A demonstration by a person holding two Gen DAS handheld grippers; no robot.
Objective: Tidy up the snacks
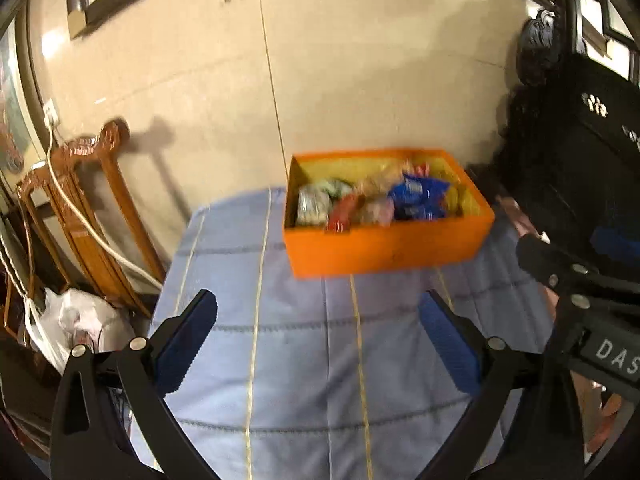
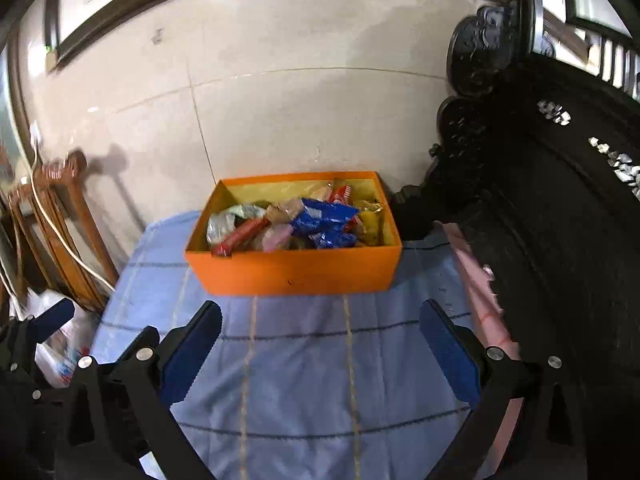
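Note:
An orange box [image 1: 384, 246] stands at the far end of a blue checked cloth [image 1: 304, 360], against the wall. It holds several snack packets: blue ones [image 1: 420, 196], a red one [image 1: 342, 212] and a silvery one [image 1: 314, 204]. The box shows in the right wrist view [image 2: 296, 272] too, with blue packets [image 2: 324, 220] and a red bar [image 2: 240, 236]. My left gripper [image 1: 318, 340] is open and empty, well short of the box. My right gripper [image 2: 320, 344] is open and empty, also short of the box. The right gripper's body shows at the left view's right edge [image 1: 580, 300].
A wooden chair [image 1: 92, 216] with a white cable stands left of the table. A white plastic bag [image 1: 84, 324] lies on the floor below it. Dark carved furniture [image 2: 560, 220] rises close on the right. A pink sheet [image 2: 476, 288] lies along the cloth's right edge.

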